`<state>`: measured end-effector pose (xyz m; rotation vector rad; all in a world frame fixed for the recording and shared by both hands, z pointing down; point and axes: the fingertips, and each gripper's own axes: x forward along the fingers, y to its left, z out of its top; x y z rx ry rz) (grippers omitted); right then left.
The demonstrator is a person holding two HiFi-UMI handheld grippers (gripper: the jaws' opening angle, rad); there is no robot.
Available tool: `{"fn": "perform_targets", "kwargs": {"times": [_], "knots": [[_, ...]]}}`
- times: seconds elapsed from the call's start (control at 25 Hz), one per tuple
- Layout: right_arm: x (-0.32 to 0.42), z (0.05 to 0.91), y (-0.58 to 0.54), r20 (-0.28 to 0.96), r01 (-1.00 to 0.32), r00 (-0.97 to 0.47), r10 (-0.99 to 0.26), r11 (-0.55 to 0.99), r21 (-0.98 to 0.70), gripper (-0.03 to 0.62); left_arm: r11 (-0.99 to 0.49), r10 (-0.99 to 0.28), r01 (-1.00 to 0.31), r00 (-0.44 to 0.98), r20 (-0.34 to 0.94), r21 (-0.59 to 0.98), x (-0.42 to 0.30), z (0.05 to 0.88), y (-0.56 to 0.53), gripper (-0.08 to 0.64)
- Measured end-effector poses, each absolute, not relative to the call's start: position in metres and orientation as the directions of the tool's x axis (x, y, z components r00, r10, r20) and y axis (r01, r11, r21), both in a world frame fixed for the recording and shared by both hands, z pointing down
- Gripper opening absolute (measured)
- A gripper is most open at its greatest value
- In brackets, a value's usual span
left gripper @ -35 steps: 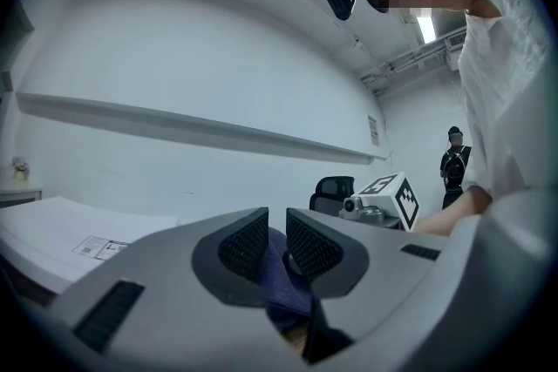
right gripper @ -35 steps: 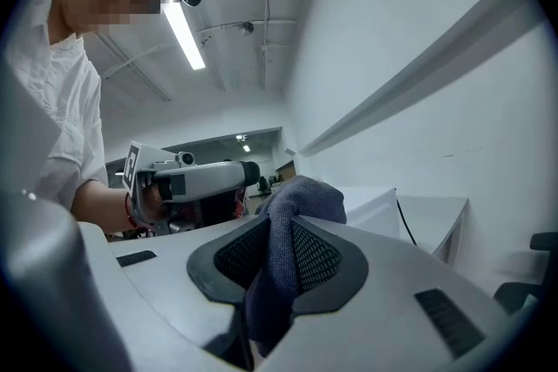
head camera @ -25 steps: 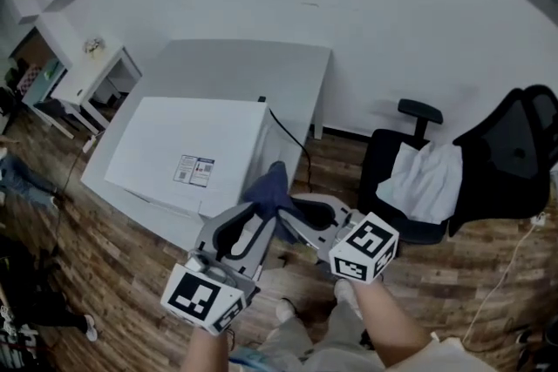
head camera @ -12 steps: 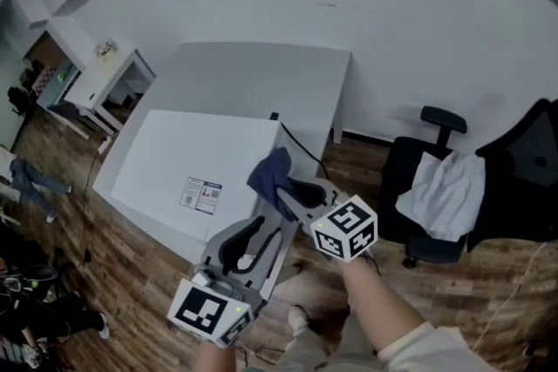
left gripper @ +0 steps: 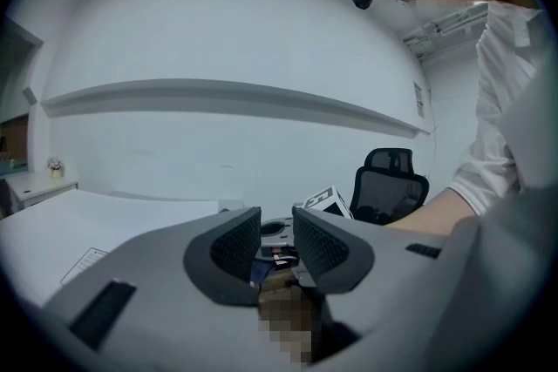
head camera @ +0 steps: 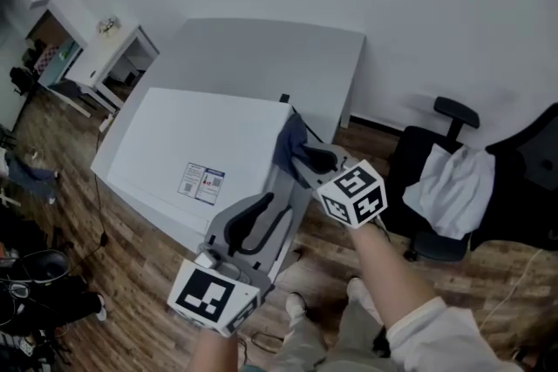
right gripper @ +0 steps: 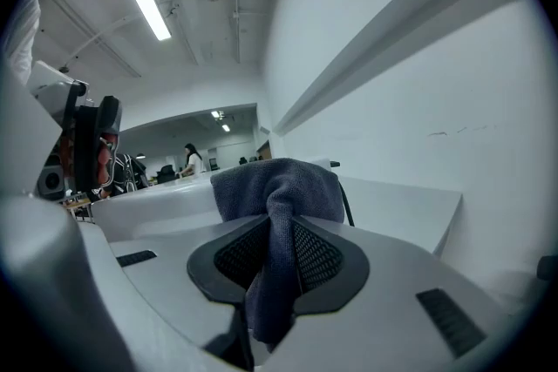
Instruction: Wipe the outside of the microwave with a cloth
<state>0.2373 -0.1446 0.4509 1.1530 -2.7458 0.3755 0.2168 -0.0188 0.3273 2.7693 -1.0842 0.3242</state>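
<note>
The white microwave [head camera: 200, 152] stands on a pale grey table [head camera: 288, 57], with a printed label [head camera: 201, 181] on its top. My right gripper [head camera: 301, 154] is shut on a dark blue cloth [head camera: 289, 142] and holds it against the microwave's right side, near the back corner. In the right gripper view the cloth [right gripper: 275, 187] bunches out above the pads, with the microwave [right gripper: 166, 196] just beyond. My left gripper [head camera: 257, 218] hangs lower, by the front right corner. Its jaws stand a narrow gap apart with nothing between them [left gripper: 277, 244].
A black cable [head camera: 301, 122] runs from the microwave's back. A black office chair [head camera: 453, 179] draped with a white garment stands to the right on the wood floor. A small white side table [head camera: 122, 57] is at the far left. A white wall is behind.
My right gripper has carried the cloth along the microwave's right side towards the back corner. The left gripper has stayed low near the front.
</note>
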Motion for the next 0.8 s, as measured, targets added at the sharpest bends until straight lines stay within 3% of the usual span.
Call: {"fn": "perform_targets", "kwargs": {"times": [0.24,0.8], "knots": [[0.232,0.453,-0.145,0.225,-0.665,-0.742,-0.632,0.737,-0.124,0.086,-0.702,-0.676,-0.709,0.693,0.251,0.068,0.212,0.331,-0.026,0.104],[0.196,0.47,-0.074,0.228,-0.475,-0.873,-0.432,0.858,-0.193,0.086,-0.708,-0.659,-0.699,0.704,0.264,0.098,0.223,0.339,-0.017,0.104]]}}
